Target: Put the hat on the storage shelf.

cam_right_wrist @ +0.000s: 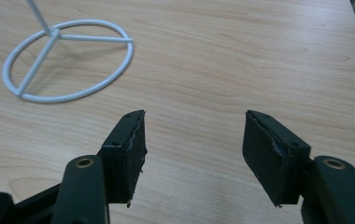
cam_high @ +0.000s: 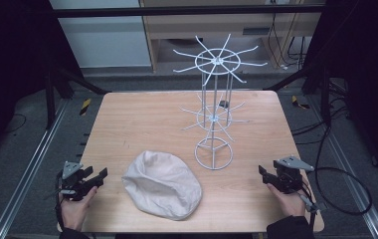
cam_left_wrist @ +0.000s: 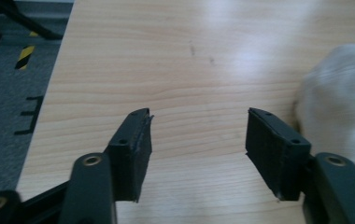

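Observation:
A white cloth cap lies crumpled on the wooden table, near the front middle. Behind it to the right stands a white wire rack with spoked tiers on a ring base. My left gripper rests at the table's front left corner, jaws wide apart and empty; the cap's edge shows off to the right of its jaws. At the front right, my right gripper is open too, nothing between its jaws, with the rack's base ahead to its left.
A small dark object hangs or sits by the rack's lower tier. The table's left edge drops to a grey floor with metal rails. Cables trail on the floor at the right.

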### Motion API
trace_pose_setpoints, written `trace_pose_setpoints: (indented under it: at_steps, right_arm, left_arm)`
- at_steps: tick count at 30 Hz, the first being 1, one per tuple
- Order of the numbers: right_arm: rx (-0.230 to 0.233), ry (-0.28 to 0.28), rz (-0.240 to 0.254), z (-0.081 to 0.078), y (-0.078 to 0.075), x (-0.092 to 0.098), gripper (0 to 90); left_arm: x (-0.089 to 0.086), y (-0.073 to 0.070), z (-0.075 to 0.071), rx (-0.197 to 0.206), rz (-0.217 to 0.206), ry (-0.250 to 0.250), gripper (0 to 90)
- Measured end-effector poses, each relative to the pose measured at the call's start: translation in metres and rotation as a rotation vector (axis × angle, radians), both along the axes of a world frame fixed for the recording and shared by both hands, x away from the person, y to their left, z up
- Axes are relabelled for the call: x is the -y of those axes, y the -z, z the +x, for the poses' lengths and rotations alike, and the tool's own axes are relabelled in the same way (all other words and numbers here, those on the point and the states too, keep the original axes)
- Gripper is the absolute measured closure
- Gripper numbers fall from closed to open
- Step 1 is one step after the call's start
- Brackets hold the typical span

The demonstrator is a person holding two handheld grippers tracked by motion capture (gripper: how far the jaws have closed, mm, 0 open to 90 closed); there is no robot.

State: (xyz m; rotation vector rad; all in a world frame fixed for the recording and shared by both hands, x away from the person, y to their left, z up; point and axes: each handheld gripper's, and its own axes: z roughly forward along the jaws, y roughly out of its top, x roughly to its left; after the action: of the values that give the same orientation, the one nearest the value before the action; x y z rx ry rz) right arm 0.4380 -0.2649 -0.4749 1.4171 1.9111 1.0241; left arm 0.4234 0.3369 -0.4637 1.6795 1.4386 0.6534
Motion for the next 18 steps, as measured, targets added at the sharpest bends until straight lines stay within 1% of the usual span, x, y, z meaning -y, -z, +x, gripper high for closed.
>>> trace_pose_setpoints:
  at_steps: [2, 3, 5, 6, 8, 9, 10, 12, 14, 15, 18]
  right_arm:
    - [-0.002, -0.004, 0.009, -0.002, -0.002, -0.003, 41.0]
    - [0.007, -0.009, 0.005, -0.002, -0.003, -0.003, 41.5]
    - [0.008, -0.012, 0.017, -0.005, -0.006, -0.006, 42.2]
    - [0.011, -0.021, 0.027, -0.006, -0.008, -0.008, 42.6]
    - [0.012, -0.041, 0.042, -0.009, -0.011, -0.013, 43.8]
    - [0.02, -0.053, 0.032, -0.01, -0.012, -0.016, 44.8]
    - [0.014, -0.062, 0.04, -0.012, -0.013, -0.019, 45.5]
    - [0.019, -0.077, 0.035, -0.013, -0.016, -0.025, 46.8]
    - [0.017, -0.096, 0.044, -0.015, -0.019, -0.031, 47.8]
    - [0.023, -0.105, 0.039, -0.016, -0.019, -0.034, 48.1]
    - [0.017, -0.135, 0.046, -0.018, -0.022, -0.041, 48.6]
  left_arm:
    - [0.005, -0.005, -0.005, 0.018, -0.02, 0.025, 46.7]
    - [0.008, -0.007, -0.008, 0.023, -0.028, 0.039, 48.0]
    - [0.013, -0.011, -0.014, 0.037, -0.031, 0.069, 52.3]
    - [0.016, -0.012, -0.016, 0.038, -0.03, 0.083, 53.8]
    - [0.021, -0.014, -0.021, 0.034, -0.04, 0.108, 56.6]
    - [0.023, -0.014, -0.023, 0.032, -0.04, 0.117, 58.1]
    - [0.026, -0.015, -0.024, 0.029, -0.035, 0.13, 59.3]
    - [0.031, -0.015, -0.025, 0.022, -0.026, 0.149, 61.9]
    - [0.035, -0.015, -0.025, 0.013, -0.017, 0.165, 64.3]
    - [0.036, -0.015, -0.025, 0.006, -0.01, 0.169, 65.1]
    - [0.039, -0.014, -0.026, -0.014, -0.004, 0.175, 67.1]
